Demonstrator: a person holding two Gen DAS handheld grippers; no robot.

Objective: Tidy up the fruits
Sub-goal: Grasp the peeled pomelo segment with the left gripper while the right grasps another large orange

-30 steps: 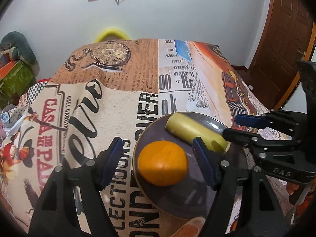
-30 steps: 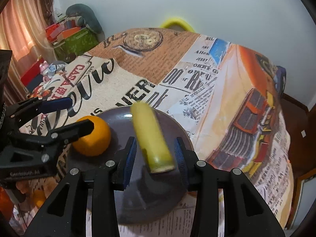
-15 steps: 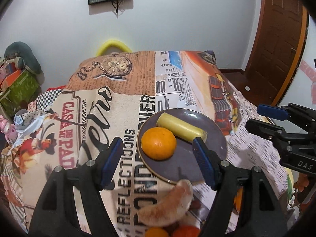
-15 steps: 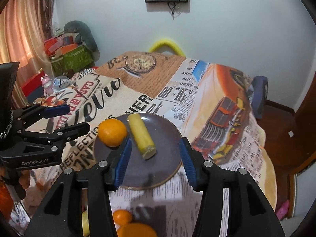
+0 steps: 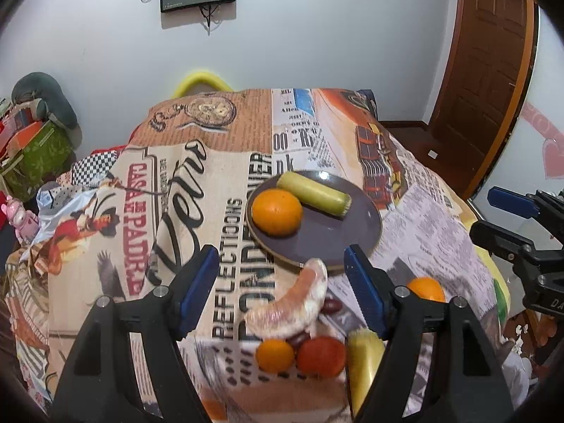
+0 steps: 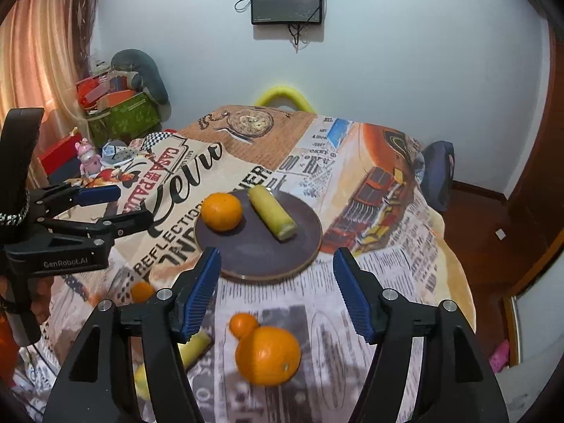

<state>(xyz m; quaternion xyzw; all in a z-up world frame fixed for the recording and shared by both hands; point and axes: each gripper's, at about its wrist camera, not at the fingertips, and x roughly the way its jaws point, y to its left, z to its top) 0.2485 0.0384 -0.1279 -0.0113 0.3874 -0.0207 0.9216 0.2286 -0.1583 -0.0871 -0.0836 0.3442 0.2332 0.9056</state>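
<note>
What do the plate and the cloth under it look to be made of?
The plate looks like glazed ceramic or stoneware: dark brown-purple, with a soft sheen and a paler raised rim; melamine cannot be ruled out. The tablecloth looks like printed woven fabric, matte, draping and creasing over the table's edges.

A small dark monitor (image 6: 286, 1) hangs on the pale wall with cables trailing beneath it. A brown wooden door (image 5: 493, 81) stands at right, while a green patterned box (image 6: 123, 116), a pink toy figure (image 6: 88, 157) and a peach curtain (image 6: 38, 53) crowd the left corner.
</note>
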